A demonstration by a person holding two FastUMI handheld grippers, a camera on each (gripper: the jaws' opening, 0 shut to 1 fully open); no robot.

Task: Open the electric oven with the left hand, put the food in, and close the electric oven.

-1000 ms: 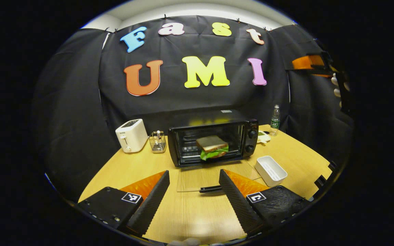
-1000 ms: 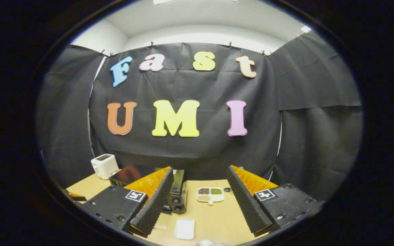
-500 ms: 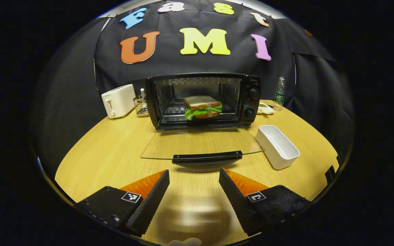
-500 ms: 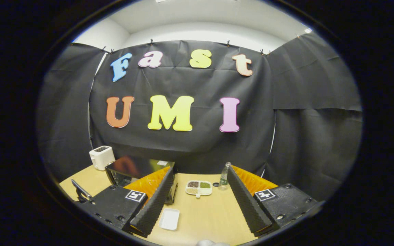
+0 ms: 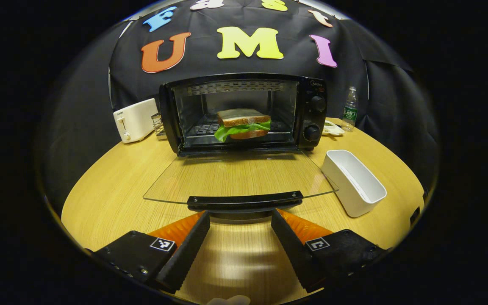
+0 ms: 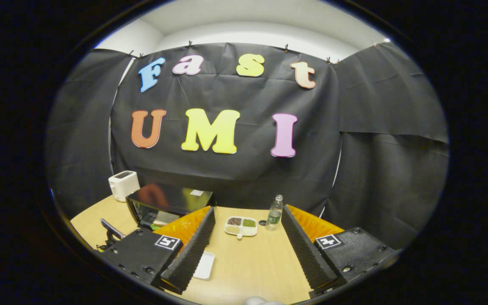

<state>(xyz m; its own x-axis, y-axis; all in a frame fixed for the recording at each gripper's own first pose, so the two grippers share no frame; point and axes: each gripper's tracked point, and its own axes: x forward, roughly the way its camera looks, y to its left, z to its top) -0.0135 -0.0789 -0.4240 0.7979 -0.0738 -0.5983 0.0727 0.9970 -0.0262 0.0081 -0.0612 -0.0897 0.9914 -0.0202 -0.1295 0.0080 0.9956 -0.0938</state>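
Sandwich (image 5: 242, 123) sits inside oven (image 5: 244, 111); closing step. My left gripper (image 5: 239, 220), fingers spread, probably just short of door handle (image 5: 245, 200); lift it next.

Booth's pretty basic: black cloth (image 6: 375, 106) draped around on all sides, clipped up along the top, creased in places. Above it there's a plain white wall and ceiling (image 6: 248, 25), lit from overhead. Only furniture is a light wooden table (image 5: 112, 186) with a glare patch at its near edge.
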